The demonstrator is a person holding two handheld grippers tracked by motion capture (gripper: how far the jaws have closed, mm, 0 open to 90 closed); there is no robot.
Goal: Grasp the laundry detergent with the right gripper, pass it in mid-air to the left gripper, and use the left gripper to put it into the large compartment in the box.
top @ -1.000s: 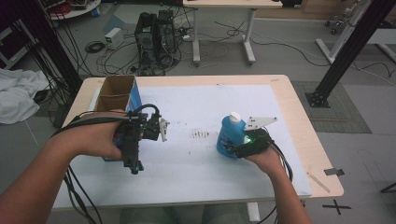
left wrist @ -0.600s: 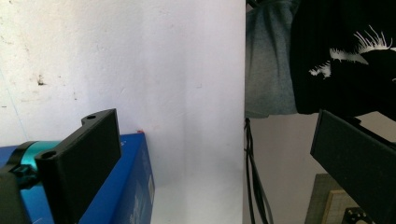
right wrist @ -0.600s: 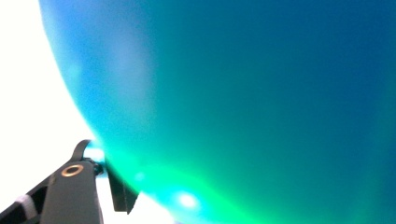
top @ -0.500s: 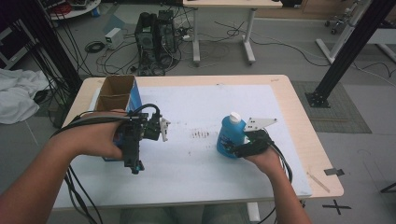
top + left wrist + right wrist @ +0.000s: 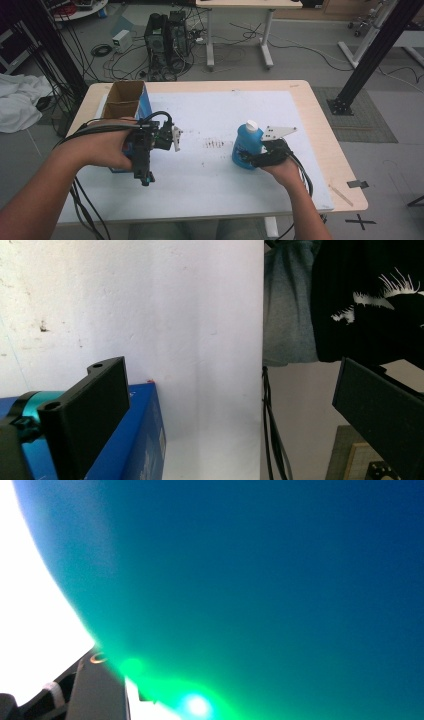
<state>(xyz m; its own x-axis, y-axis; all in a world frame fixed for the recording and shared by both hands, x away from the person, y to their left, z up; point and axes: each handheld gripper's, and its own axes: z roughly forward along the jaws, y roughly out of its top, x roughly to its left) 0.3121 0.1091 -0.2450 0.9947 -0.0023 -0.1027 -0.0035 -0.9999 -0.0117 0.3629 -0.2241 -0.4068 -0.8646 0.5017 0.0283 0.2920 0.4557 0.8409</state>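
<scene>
**Bottle gripped at right, box by left**

The right gripper (image 5: 255,159) jaws clamp an upright blue plastic bottle with white cap (image 5: 246,145), neck up, toward the white table's (image 5: 240,107) right edge. The left gripper (image 5: 225,410) jaws gape wide, just beside an open blue cardboard box (image 5: 125,102) near the left edge.

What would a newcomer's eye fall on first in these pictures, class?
Probably the blue bottle with its white cap, standing right of centre on the white table, with the right claw pressed against it. Next, the open cardboard box at the table's far left, behind the left claw.
</scene>
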